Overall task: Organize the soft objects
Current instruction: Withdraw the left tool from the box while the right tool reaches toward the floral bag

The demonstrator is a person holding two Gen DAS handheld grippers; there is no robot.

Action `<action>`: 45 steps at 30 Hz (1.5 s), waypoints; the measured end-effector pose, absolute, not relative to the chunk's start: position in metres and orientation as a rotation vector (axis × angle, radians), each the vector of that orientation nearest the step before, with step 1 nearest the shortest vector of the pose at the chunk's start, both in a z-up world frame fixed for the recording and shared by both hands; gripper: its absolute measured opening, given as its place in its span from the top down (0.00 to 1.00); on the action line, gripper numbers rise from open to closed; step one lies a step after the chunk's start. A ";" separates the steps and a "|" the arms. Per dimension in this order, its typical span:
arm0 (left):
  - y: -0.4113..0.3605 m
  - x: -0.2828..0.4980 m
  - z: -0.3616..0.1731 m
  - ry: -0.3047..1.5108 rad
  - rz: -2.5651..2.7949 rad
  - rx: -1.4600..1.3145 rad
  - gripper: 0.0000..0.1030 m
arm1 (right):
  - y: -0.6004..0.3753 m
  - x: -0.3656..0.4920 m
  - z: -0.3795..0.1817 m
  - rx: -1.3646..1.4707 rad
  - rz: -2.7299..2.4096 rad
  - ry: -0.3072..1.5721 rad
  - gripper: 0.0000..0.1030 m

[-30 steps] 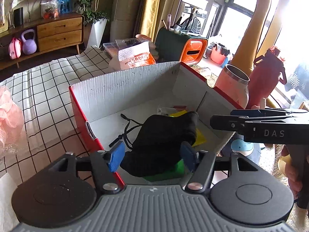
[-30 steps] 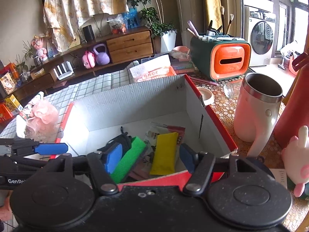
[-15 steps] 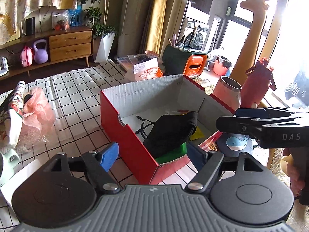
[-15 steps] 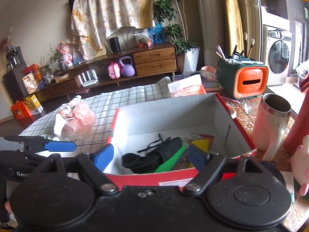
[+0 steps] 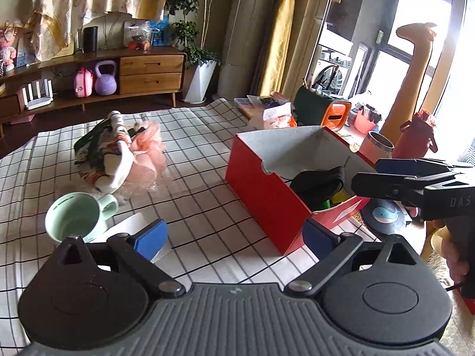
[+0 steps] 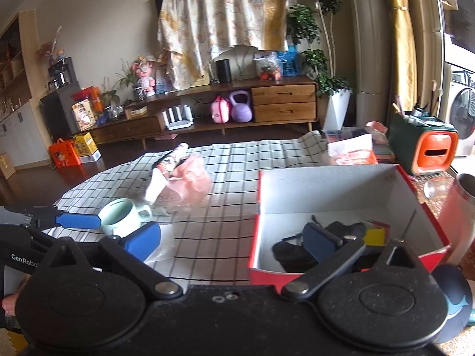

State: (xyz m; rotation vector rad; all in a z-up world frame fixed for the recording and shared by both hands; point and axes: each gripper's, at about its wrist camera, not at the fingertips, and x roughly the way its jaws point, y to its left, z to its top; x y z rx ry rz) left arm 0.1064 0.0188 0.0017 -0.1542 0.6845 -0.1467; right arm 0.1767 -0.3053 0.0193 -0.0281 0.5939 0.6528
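Observation:
A red box (image 5: 267, 198) with a white inside (image 6: 326, 190) stands on the checked cloth. In it lie a black drawstring pouch (image 5: 320, 178) (image 6: 292, 252), a green sponge (image 5: 326, 204) and a yellow piece (image 6: 375, 235). A pink mesh puff (image 5: 148, 154) (image 6: 193, 178) and a rolled floral cloth (image 5: 104, 151) (image 6: 166, 163) lie together further left on the cloth. My left gripper (image 5: 234, 236) hovers left of the box, jaws opening, nothing between them. My right gripper (image 6: 231, 241) hangs over the box's near left corner, jaws opening too, with nothing held.
A mint mug (image 5: 77, 216) (image 6: 118, 216) stands on a white sheet (image 5: 133, 225) near the left gripper. Right of the box are a pink tumbler (image 5: 377, 148), a red bottle (image 5: 415, 139), a whale coaster (image 5: 383, 213) and an orange-green organiser (image 6: 427, 145).
The left gripper let go of the black pouch, which stays in the box. Both grippers drew back and up from the box, swung left, and their jaws spread wider.

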 end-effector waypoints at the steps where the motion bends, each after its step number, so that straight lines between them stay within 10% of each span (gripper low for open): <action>1: 0.025 0.102 0.001 0.683 -0.142 -0.157 0.04 | -0.300 0.176 0.019 -0.029 0.659 0.596 0.01; 26: 0.106 0.081 -0.067 0.673 0.143 -0.263 0.00 | -0.159 0.218 0.011 -0.080 0.791 0.682 0.01; 45: 0.116 0.124 -0.108 0.687 0.203 -0.287 0.00 | -0.059 0.294 -0.006 -0.199 0.813 0.747 0.20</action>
